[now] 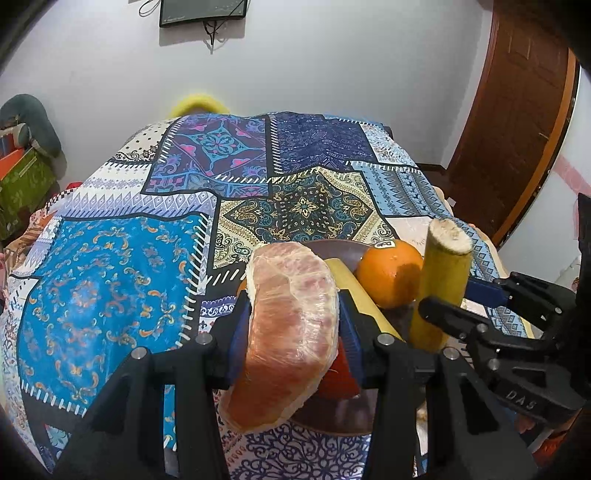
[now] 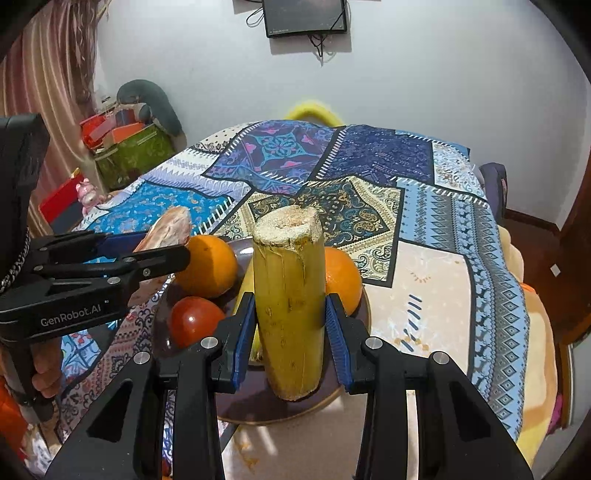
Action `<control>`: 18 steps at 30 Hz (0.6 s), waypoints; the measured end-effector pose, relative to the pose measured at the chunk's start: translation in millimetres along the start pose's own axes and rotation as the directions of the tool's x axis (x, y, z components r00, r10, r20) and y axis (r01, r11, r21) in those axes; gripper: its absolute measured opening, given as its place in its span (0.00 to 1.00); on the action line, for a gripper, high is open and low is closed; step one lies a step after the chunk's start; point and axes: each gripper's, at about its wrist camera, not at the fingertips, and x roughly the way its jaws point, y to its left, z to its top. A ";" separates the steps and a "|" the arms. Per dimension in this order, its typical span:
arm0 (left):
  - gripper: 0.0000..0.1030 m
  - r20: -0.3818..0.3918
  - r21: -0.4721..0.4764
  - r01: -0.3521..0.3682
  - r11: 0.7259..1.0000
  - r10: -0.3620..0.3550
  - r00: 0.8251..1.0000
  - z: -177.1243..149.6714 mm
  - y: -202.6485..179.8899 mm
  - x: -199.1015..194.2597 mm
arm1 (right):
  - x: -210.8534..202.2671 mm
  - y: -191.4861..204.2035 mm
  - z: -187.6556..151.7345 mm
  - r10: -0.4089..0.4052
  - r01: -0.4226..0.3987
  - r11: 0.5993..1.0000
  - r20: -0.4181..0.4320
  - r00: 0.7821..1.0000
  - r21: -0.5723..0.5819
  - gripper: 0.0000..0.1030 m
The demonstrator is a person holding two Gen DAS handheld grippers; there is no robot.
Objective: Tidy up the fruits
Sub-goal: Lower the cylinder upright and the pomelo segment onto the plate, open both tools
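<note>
A pink peeled citrus piece in clear wrap [image 1: 291, 325] is clamped between the blue pads of my left gripper [image 1: 293, 332], hanging just above the near-left part of a dark plate [image 1: 332, 424]. My right gripper [image 2: 290, 325] is shut on an upright yellow-green cut stalk [image 2: 290, 306] over the same plate [image 2: 258, 410]. On the plate lie two oranges [image 2: 208, 266] [image 2: 343, 277], a red tomato [image 2: 194, 321] and a yellow fruit, mostly hidden behind the stalk. From the left wrist view, the right gripper [image 1: 447, 295] and stalk [image 1: 443, 269] stand beside an orange [image 1: 388, 273].
A patchwork tablecloth [image 1: 122, 280] covers the table, which stretches bare toward the far wall. A wooden door [image 1: 517, 129] is at the right, boxes and clutter [image 2: 129, 147] at the left, a dark screen [image 2: 304, 16] on the wall. A person's hand [image 2: 44, 373] grips the left handle.
</note>
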 end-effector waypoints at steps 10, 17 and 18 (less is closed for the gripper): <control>0.44 -0.029 -0.009 -0.011 1.000 0.011 1.000 -2.2 1.4 14.5 | 10.7 -4.6 0.4 0.025 -0.025 1.000 -0.014 1.000 0.019 0.34; 0.47 -0.038 0.000 -0.015 1.000 0.015 0.999 -0.6 0.7 14.1 | 12.3 -5.0 0.9 0.031 -0.030 0.999 -0.017 0.999 0.022 0.34; 0.49 -0.038 -0.002 -0.015 1.000 0.015 0.999 -0.3 0.9 13.2 | 12.6 -5.2 1.1 0.031 -0.031 0.999 -0.020 0.999 0.022 0.34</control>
